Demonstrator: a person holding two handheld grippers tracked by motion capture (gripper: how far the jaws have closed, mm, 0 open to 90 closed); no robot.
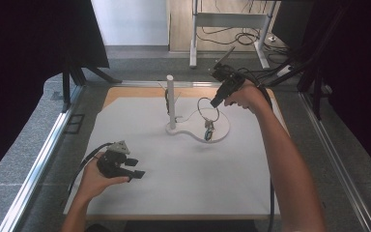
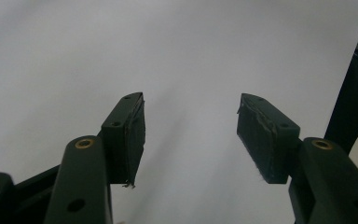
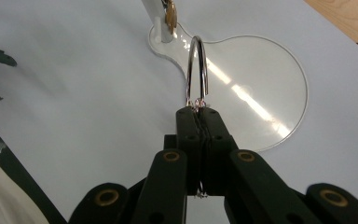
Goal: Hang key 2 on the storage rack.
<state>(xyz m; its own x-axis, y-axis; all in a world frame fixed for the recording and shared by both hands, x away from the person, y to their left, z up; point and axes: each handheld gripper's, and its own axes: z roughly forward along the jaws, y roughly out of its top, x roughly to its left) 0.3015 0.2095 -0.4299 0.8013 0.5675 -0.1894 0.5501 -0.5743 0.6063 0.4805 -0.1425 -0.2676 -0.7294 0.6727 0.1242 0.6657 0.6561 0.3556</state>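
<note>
White sheet (image 1: 183,183) over table, clear round-ended base (image 3: 261,84) with upright white post (image 1: 170,99) near its far centre, left gripper (image 1: 134,168) low at near left with jaws apart and empty, right gripper (image 3: 198,111) clamped on metal ring (image 3: 197,70) raised above the base, small key (image 1: 208,130) hanging beneath

Your black right gripper (image 3: 198,111) pinches a silver key ring (image 3: 197,70) above a clear stand base (image 3: 261,93) and white sheet (image 1: 183,169).

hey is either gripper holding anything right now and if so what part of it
The right gripper holds a metal ring, its fingers pinched shut on the ring's lower end, above the clear stand base. The left gripper is open and holds nothing.
</note>
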